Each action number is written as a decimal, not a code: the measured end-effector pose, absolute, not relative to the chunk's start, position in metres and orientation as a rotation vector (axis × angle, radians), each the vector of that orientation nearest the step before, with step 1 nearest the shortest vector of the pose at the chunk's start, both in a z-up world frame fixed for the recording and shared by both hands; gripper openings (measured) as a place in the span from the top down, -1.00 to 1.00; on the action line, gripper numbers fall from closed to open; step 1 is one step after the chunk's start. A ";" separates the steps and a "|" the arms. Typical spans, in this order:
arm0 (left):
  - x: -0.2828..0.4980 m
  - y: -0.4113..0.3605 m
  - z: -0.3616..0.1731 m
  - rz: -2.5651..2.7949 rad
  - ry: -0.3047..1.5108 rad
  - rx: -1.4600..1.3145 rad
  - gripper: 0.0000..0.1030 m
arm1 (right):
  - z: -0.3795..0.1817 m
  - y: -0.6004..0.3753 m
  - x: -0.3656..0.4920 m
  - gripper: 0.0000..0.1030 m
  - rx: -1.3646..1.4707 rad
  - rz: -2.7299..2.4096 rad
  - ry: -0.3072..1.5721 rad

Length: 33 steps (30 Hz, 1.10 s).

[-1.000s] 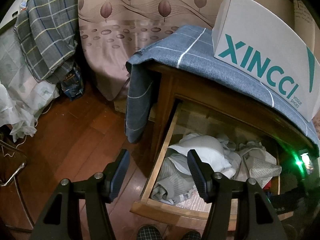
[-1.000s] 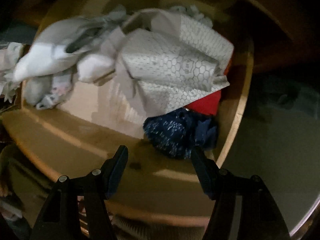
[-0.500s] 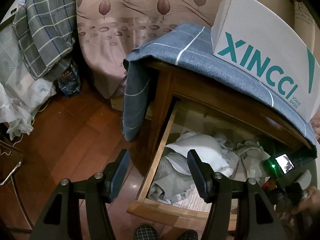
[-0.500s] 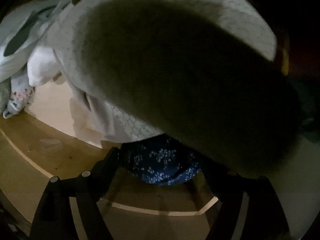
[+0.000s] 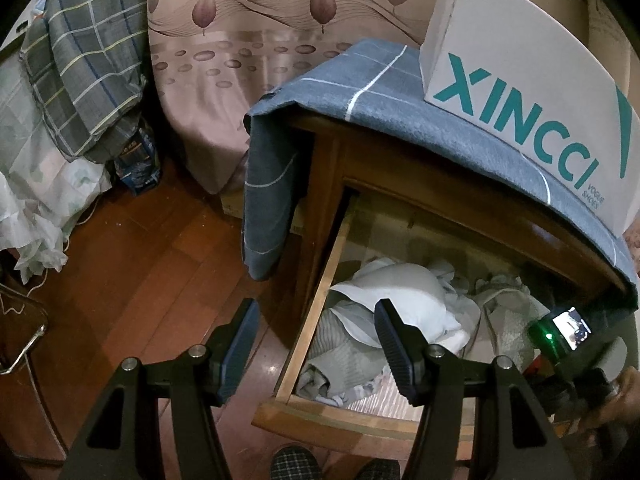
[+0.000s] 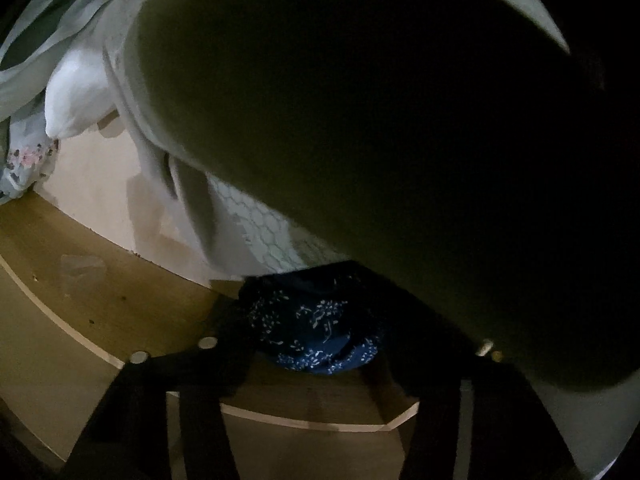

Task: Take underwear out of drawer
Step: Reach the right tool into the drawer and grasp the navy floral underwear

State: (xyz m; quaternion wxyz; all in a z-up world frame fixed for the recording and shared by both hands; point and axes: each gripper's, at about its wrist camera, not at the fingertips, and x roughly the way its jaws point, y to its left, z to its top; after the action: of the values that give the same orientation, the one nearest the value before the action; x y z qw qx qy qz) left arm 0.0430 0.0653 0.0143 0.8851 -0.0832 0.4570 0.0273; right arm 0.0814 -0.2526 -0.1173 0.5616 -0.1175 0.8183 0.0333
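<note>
The wooden nightstand (image 5: 328,168) stands at the right of the scene with a blue checked cloth (image 5: 360,84) draped over its top and a white shoe box (image 5: 520,80) resting on that, so only the pulled-out drawer (image 5: 316,304) gives a way in. The drawer juts toward the near side, its contents exposed: a heap of pale garments (image 5: 404,300) fills its left and middle, probably just tossed in rather than folded.

The left gripper (image 5: 316,340) hangs above the drawer's left wall with its jaws apart and nothing between them; it looks parked there, out of the way, leaving the reaching to the other hand. The right gripper (image 6: 316,344) is deep in the drawer's near right corner, pointing steeply down, and its jaws are closing with the dark blue flecked underwear (image 6: 316,328) between them. That bundle lies on the drawer floor against the front wall, just below a grey honeycomb-print cloth (image 6: 264,236).

Much is hard to read. A large dark, out-of-focus mass (image 6: 380,140) covers most of the right wrist view; most likely cloth right up against the lens. The right gripper's fingers are black shapes in shadow, so I cannot tell whether the pads already press the blue fabric. From the left wrist view the blue underwear is hidden behind the right gripper's body (image 5: 560,336), and a hand (image 5: 624,396) is cut off at the edge.
</note>
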 end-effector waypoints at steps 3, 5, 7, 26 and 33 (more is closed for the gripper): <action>0.043 0.064 0.013 0.050 0.959 -0.168 -0.19 | -0.109 -0.258 0.074 0.31 -0.236 0.064 1.894; 0.044 0.063 0.012 0.044 0.966 -0.166 -0.19 | -0.103 -0.262 0.069 0.38 -0.202 0.055 1.866; 0.046 0.063 0.011 0.037 0.975 -0.169 -0.19 | -0.094 -0.267 0.062 0.41 -0.161 0.041 1.828; 0.083 0.021 -0.011 -0.327 1.166 -0.033 -0.20 | 0.006 -0.325 0.030 0.44 0.297 0.040 1.473; 0.097 -0.001 -0.017 -0.467 1.174 0.123 -0.32 | -0.029 -0.296 0.039 0.44 0.302 0.042 1.468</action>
State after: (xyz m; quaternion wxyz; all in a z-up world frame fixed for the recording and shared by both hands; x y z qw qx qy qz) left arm 0.0973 -0.0013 -0.0168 0.8053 0.0576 0.5482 -0.2183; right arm 0.0391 -0.2956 -0.0292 0.7319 0.1373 0.6671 0.0192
